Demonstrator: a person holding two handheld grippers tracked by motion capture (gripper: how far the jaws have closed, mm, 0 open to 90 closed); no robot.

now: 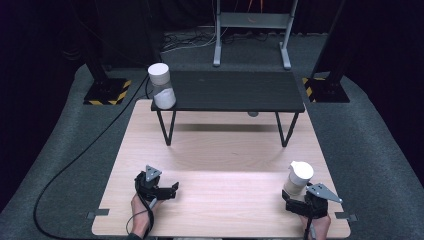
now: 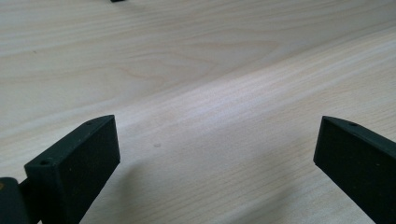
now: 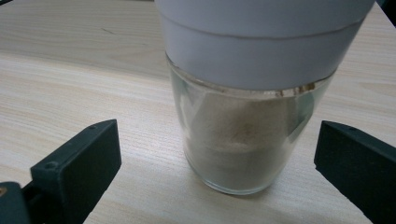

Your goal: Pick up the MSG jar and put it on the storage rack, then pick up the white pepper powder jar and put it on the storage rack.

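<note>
- My right gripper [image 1: 298, 199] sits at the lower right of the high view, its fingers [image 3: 74, 163] spread wide and grasping nothing; the glass jar [image 1: 298, 178] with the white lid stands upright on the tabletop [image 1: 225, 160] just ahead of them, centred in the gap in the right gripper view.
- My left gripper [image 1: 167, 190] rests at the lower left of the high view, fingers [image 2: 74, 163] likewise released, with bare wood between them.
- What could go wrong: the jar is tall with a heavy-looking lid, so if I push forward off-centre one finger would nudge the glass and tip or slide it; closing on the smooth glass low down could let it pivot; closing too high on the lid might lift the lid alone, if it is loose, which I cannot tell.
- The jar stands near the right edge of the tabletop, so a shove to that side might send it off.
- The right gripper view shows pale powder inside the glass [image 3: 238, 140] and the seam of the lid; the high view gives the jar as a small blur, I think with a spout-like lip on its lid.
- The high view alone shows a second white-lidded jar [image 1: 162, 86] at the upper left, on the left end of the black shelf [image 1: 235, 92].
</note>
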